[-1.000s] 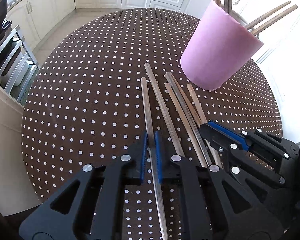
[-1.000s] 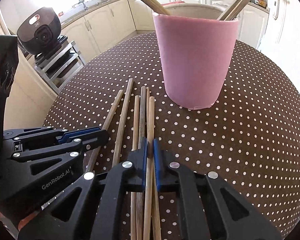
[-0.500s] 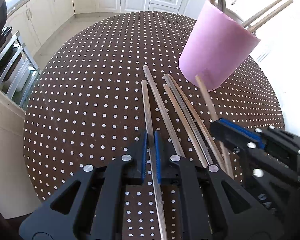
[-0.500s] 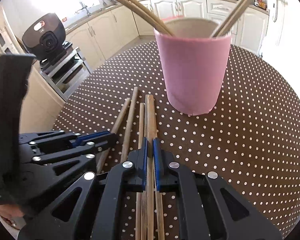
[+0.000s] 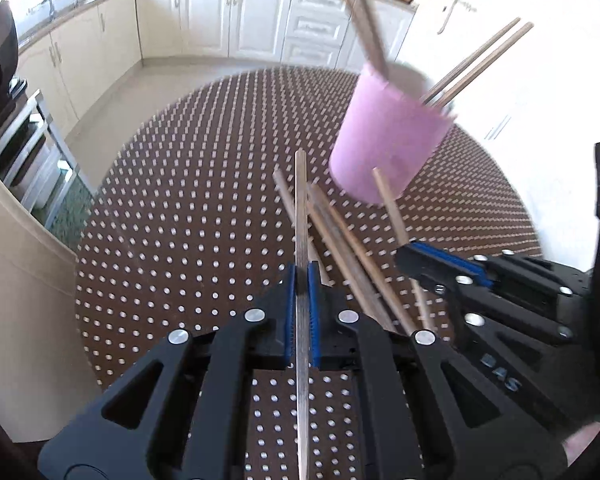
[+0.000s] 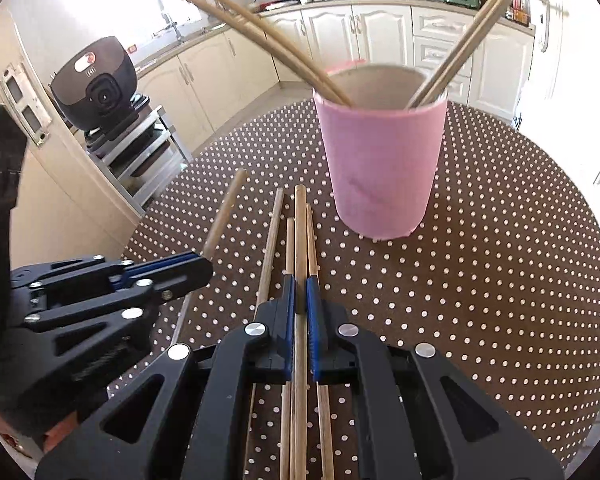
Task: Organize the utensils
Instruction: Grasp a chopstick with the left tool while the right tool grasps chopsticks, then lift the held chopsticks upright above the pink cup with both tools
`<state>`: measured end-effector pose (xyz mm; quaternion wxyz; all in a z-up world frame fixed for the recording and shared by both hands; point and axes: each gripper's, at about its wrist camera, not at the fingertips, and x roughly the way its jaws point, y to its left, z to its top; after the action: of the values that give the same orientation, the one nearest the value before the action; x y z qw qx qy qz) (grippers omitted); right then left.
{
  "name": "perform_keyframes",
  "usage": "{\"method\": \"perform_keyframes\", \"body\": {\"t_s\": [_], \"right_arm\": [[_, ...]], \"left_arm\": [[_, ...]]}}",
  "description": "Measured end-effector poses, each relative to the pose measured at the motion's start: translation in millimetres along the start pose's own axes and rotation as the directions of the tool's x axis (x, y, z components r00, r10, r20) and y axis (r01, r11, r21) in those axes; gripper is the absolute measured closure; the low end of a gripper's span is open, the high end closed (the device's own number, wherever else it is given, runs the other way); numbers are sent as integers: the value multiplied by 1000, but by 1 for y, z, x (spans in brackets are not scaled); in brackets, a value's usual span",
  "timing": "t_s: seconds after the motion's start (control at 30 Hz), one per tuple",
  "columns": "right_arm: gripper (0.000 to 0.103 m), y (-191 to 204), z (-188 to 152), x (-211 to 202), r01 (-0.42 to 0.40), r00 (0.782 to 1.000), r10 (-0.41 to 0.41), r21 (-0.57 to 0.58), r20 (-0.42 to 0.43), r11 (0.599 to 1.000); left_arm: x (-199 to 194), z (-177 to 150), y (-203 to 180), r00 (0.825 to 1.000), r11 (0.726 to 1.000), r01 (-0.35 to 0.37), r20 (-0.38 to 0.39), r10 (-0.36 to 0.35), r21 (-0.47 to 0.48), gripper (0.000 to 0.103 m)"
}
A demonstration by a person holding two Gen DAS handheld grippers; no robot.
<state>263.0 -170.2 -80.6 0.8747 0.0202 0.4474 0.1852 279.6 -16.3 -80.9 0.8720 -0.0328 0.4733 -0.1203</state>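
The left gripper (image 5: 301,280) is closed tight on a single wooden chopstick (image 5: 301,216), its blue pads pressing the stick from both sides; the stick runs straight out ahead between the fingers, its far end raised above the table and pointing toward the kitchen cabinets (image 5: 228,12). The right gripper (image 6: 300,286) is likewise clamped on one chopstick (image 6: 300,224), which runs along the line of its fingers with the tip reaching close to the base of the pink cup (image 6: 380,172). The cup stands upright on the round table with the brown, white-dotted cloth (image 6: 500,280), toward its far side, and it already holds four chopsticks: two leaning out to the left (image 6: 268,40) and two leaning out to the right (image 6: 472,36). Three more loose chopsticks (image 6: 270,248) lie side by side on the cloth just in front of the cup, under and beside the stick in the right gripper. Seen from the right wrist, the left gripper sits at the left, its stick angled up and away from the loose ones. A black appliance (image 6: 96,84) rests on a metal rack beside the table.
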Motion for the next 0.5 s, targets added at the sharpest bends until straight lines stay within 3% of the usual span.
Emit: {"method": "perform_keyframes", "body": {"t_s": [0.27, 0.5], "right_arm": [[98, 9, 6, -46, -22, 994, 23, -14, 111, 1000], [98, 16, 9, -91, -9, 969, 17, -34, 247, 999]], "left_arm": [[-60, -2, -22, 990, 999, 27, 134, -33, 46, 97], [-103, -5, -38, 969, 994, 33, 240, -58, 105, 97]]}}
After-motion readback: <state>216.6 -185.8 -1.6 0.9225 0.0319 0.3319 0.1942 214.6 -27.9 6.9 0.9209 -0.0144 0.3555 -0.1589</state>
